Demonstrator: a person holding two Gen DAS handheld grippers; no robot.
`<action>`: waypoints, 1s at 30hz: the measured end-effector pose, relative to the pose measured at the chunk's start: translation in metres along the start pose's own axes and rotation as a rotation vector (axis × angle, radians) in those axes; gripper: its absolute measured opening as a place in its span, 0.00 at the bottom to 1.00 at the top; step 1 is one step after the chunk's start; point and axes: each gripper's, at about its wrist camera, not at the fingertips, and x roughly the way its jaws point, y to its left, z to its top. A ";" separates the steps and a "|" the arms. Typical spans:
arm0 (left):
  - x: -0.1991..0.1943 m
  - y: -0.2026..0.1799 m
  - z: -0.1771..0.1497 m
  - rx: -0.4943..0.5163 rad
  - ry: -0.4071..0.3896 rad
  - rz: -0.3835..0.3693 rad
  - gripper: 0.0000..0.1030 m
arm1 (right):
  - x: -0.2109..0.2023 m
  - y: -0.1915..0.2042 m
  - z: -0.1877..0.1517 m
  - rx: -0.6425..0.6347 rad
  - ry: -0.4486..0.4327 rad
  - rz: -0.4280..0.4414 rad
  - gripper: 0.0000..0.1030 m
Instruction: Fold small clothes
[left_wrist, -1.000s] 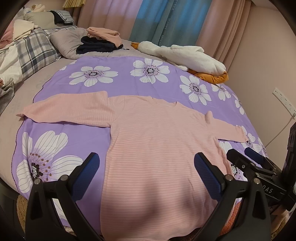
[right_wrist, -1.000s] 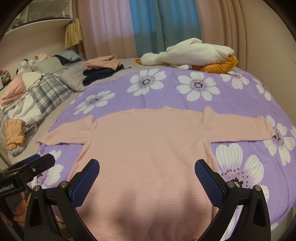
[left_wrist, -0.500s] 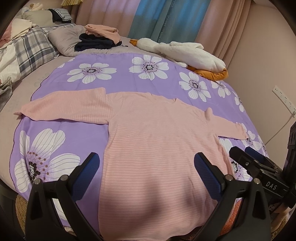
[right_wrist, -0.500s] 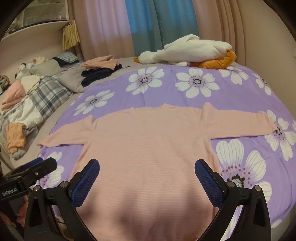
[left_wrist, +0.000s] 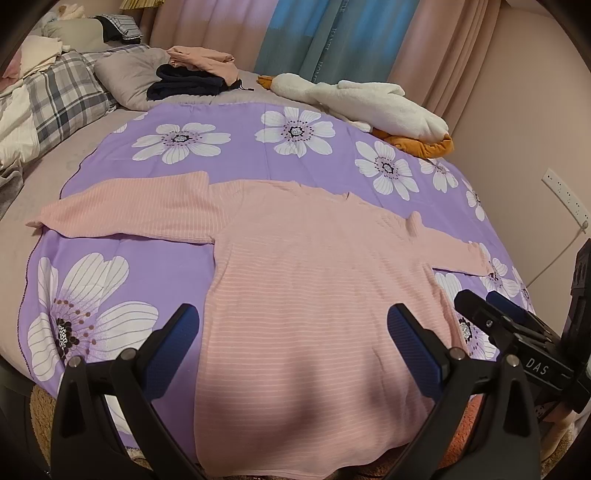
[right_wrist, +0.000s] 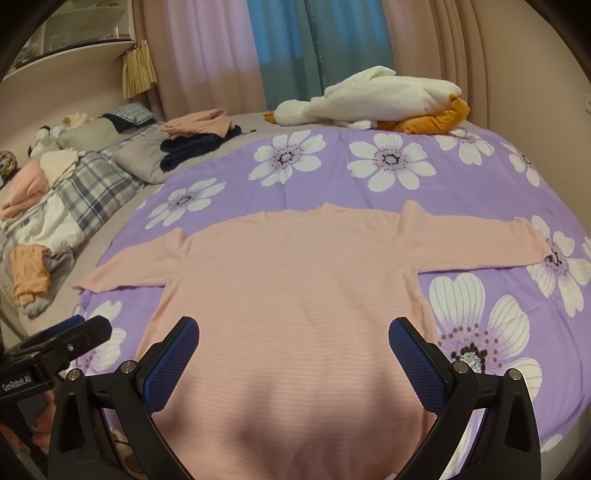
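Note:
A pink striped long-sleeved top (left_wrist: 317, 280) lies flat on the purple flowered sheet (left_wrist: 258, 147), sleeves spread left and right, hem hanging over the near bed edge. It also shows in the right wrist view (right_wrist: 295, 288). My left gripper (left_wrist: 293, 325) is open and empty, hovering above the top's lower body. My right gripper (right_wrist: 293, 336) is open and empty above the hem. The right gripper shows at the right edge of the left wrist view (left_wrist: 495, 306). The left gripper shows at the left edge of the right wrist view (right_wrist: 74, 332).
A white and orange plush duck (left_wrist: 373, 103) lies at the back right. Folded pink and dark clothes (left_wrist: 192, 74) sit on a grey pillow at the back. A plaid blanket (left_wrist: 62, 96) and loose clothes (right_wrist: 26, 273) lie at the left. A wall socket (left_wrist: 565, 192) is at the right.
Both grippers have moved slightly closer over the top and lower; the top looks larger in both views. The jaws have stayed open. The top has not moved.

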 end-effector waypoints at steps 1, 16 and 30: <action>0.000 0.000 0.000 0.000 0.000 -0.001 0.98 | 0.000 0.000 0.000 0.001 0.000 0.000 1.00; 0.000 0.002 -0.001 0.002 0.016 0.013 0.98 | -0.001 0.002 -0.001 -0.002 0.003 -0.011 1.00; 0.005 0.001 0.002 0.019 0.014 0.021 0.98 | -0.002 -0.004 0.000 0.021 0.010 -0.034 1.00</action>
